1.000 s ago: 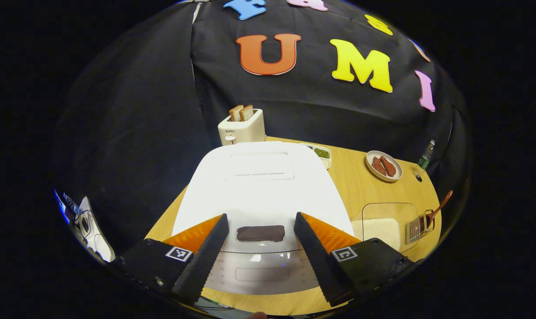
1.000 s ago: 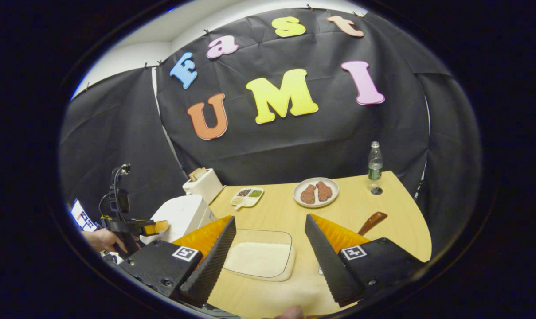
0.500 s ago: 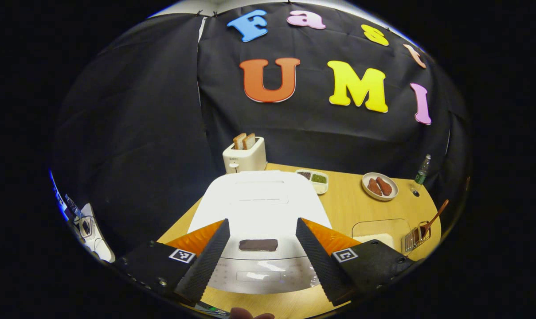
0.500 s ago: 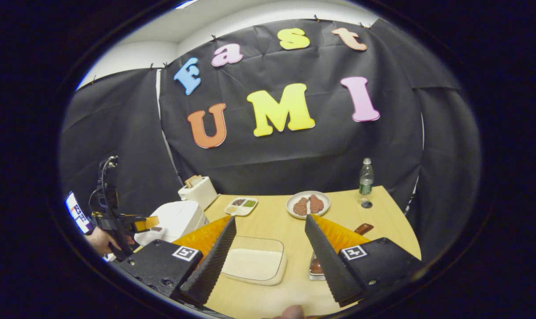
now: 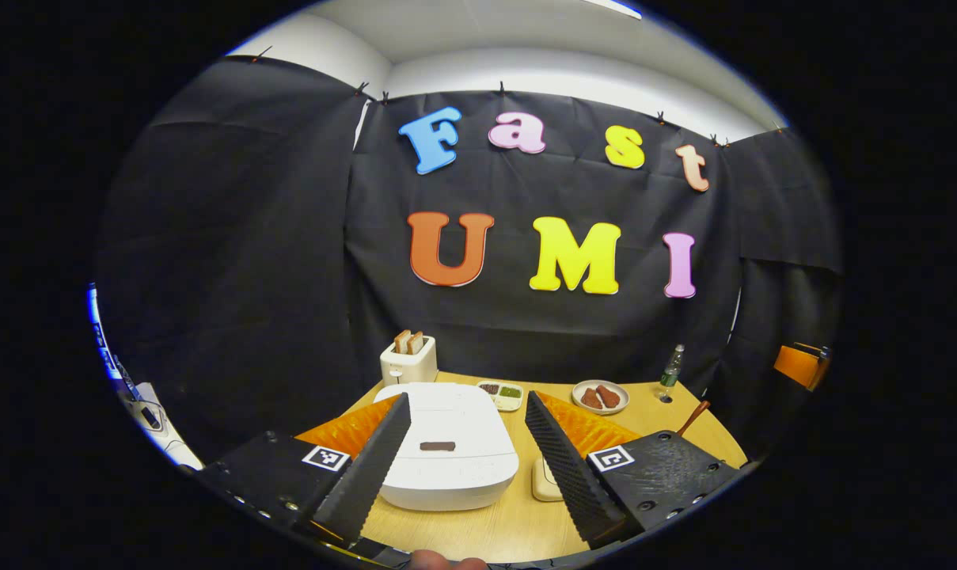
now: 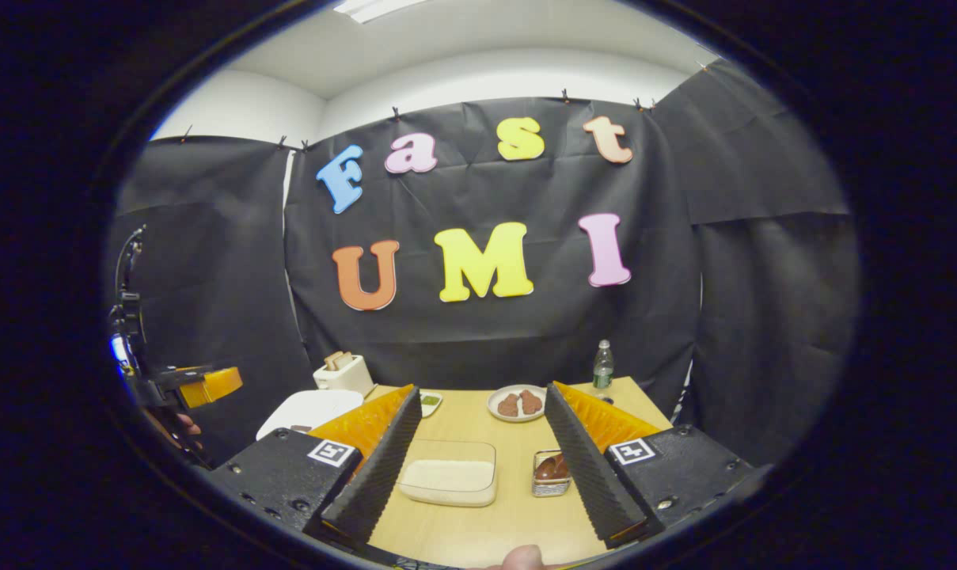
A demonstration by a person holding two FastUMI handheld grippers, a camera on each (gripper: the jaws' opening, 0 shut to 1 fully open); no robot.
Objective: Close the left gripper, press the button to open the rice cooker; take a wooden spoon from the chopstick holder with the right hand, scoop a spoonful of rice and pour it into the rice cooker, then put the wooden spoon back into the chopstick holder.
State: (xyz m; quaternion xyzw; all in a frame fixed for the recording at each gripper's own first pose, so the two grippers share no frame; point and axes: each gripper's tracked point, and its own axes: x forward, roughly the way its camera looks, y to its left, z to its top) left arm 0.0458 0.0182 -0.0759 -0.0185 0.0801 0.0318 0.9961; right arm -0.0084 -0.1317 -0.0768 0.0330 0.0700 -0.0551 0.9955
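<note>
Table (image 6: 518, 507): toaster (image 5: 408, 361) behind shut rice cooker (image 5: 446, 455), plate (image 5: 600, 396) nr bottle (image 5: 669, 366); both grippers' jaws released.

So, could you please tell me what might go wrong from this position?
1. The left gripper is open, its fingers straddling the white rice cooker; unless closed, it may miss the dark lid button.
2. The right gripper hangs back from the wire chopstick holder, which stands beside the clear rice tray; a wide reach could nudge either.
</note>
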